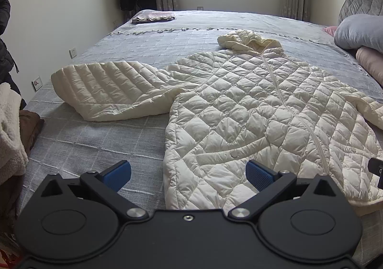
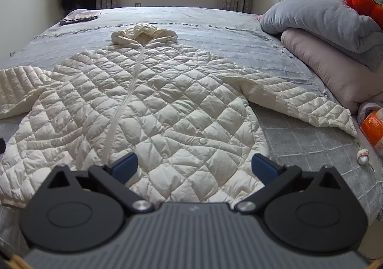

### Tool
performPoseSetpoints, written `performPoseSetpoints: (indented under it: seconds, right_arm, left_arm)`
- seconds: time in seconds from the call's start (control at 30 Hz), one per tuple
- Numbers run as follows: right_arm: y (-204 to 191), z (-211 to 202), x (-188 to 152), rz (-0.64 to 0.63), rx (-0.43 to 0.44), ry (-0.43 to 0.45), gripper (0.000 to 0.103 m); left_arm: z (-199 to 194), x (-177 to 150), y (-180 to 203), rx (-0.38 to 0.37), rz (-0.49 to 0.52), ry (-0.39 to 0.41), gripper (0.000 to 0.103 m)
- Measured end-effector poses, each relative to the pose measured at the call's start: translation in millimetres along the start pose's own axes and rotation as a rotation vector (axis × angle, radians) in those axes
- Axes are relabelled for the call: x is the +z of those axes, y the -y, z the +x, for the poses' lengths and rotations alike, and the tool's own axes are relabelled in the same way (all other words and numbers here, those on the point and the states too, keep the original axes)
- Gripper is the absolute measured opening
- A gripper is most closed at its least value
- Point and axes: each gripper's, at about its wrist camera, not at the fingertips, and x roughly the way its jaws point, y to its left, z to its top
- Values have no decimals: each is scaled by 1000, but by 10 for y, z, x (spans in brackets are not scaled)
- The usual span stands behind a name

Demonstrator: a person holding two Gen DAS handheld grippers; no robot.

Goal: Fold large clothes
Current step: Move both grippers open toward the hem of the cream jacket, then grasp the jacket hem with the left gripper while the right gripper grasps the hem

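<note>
A cream quilted hooded coat (image 1: 251, 106) lies flat, front up and zipped, on the grey bed; it also shows in the right wrist view (image 2: 148, 106). Its hood (image 2: 143, 34) points to the far end. One sleeve (image 1: 105, 89) spreads left, the other sleeve (image 2: 299, 101) spreads right. My left gripper (image 1: 188, 174) is open and empty, above the coat's lower left hem. My right gripper (image 2: 195, 167) is open and empty, above the coat's lower right hem. The right gripper's edge shows at the right of the left wrist view (image 1: 377, 168).
The grey checked bedspread (image 1: 95, 144) covers the bed. Folded grey and pink quilts (image 2: 335, 36) are stacked at the right. A folded cloth (image 1: 153, 16) lies at the far left corner. A white fleece (image 1: 9, 125) hangs at the left edge. An orange packet (image 2: 373, 127) lies at the right.
</note>
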Motion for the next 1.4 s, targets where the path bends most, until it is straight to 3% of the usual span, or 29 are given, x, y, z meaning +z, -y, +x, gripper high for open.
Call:
performPoseSetpoints:
  seconds: [0.17, 0.37, 0.47, 0.53, 0.63, 0.8, 0.87, 0.9, 0.97, 1.0, 1.03, 1.13, 1.2, 1.4]
  right_arm:
    - [0, 47, 47, -6, 2, 4, 103]
    - [98, 159, 61, -35, 46, -4, 103]
    - [277, 235, 43, -31, 30, -2, 103]
    - [420, 311, 26, -18, 2, -11, 103]
    - [630, 484, -19, 12, 1, -69, 103]
    - [893, 759, -169, 109, 143, -156, 101]
    - [917, 849, -243, 117, 158, -184, 101]
    - [924, 885, -278, 122, 165, -195, 97]
    - [923, 918, -330, 129, 174, -199, 84]
    - [919, 914, -349, 128, 169, -192, 71]
    - [910, 894, -361, 116, 157, -180, 53]
    - [891, 805, -385, 28, 104, -141, 19]
    - [941, 724, -383, 23, 119, -133, 11]
    - [1047, 590, -437, 37, 129, -141, 9]
  left_arm:
    - [21, -28, -75, -14, 23, 24, 103]
    - [206, -34, -416, -54, 9, -57, 103]
    - [344, -56, -630, -83, -54, -94, 103]
    - [447, -88, -737, -145, -119, -130, 103]
    - [586, -179, -812, -304, -210, -192, 103]
    - [750, -344, -742, -497, -288, -269, 100]
    - [787, -398, -682, -543, -296, -302, 77]
    - [814, -427, -652, -552, -299, -316, 70]
    - [836, -476, -609, -544, -292, -325, 47]
    - [843, -495, -610, -530, -288, -326, 40]
    - [837, -508, -616, -517, -290, -322, 27]
    - [751, -511, -673, -484, -284, -283, 16]
    - [667, -506, -722, -446, -262, -264, 14]
    - [604, -599, -788, -440, -214, -306, 14]
